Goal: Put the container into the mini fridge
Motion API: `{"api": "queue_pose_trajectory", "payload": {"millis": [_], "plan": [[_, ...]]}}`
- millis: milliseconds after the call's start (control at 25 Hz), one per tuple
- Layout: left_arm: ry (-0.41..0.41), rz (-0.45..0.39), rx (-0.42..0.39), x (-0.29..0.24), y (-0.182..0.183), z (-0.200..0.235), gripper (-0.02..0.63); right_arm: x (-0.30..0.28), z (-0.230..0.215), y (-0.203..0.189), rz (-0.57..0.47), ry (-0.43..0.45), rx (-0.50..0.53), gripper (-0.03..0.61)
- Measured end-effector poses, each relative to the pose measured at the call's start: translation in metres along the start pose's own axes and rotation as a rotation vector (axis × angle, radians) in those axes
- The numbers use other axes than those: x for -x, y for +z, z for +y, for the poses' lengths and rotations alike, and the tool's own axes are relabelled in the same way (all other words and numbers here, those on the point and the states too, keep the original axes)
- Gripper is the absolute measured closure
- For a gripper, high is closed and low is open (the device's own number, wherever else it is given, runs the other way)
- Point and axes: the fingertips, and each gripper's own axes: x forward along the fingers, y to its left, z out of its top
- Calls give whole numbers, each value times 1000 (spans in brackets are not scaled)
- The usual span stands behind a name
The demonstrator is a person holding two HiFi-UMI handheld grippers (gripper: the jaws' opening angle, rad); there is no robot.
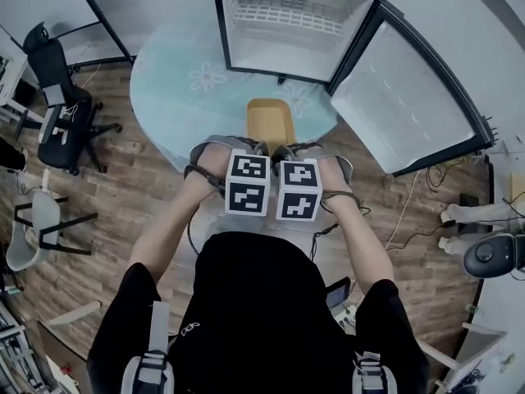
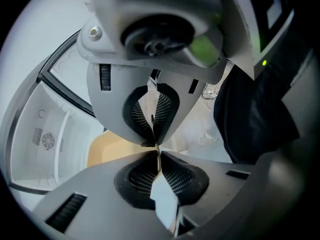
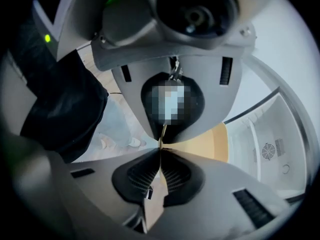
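The yellow container (image 1: 271, 123) is a shallow tan tray on the round table, just in front of the open mini fridge (image 1: 295, 23). My left gripper (image 1: 261, 148) and right gripper (image 1: 284, 148) sit side by side at its near edge, mostly hidden under their marker cubes. In the left gripper view the left gripper (image 2: 156, 146) is shut on the container's thin rim, and the container (image 2: 107, 151) spreads out to the left. In the right gripper view the right gripper (image 3: 161, 146) pinches the same rim, with the container (image 3: 215, 144) and the fridge interior (image 3: 270, 146) beyond.
The fridge door (image 1: 410, 97) swings wide open to the right. A pale blue cloth covers the table (image 1: 180, 97). A black office chair (image 1: 57, 113) and a light chair (image 1: 33, 228) stand at the left. Cables (image 1: 410, 220) lie on the wooden floor at the right.
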Motion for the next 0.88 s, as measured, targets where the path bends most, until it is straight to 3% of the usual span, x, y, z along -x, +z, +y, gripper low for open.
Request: {"api": "queue_pose_trajectory", "payload": {"millis": [560,880], "plan": [[-31,-12,-43,-23,-67,112,575,-52,-122,7,4,45,1,561],[-67,-46,-76,-41,-49,135,574,-57,-137,-24,24,65,-40,561]]}}
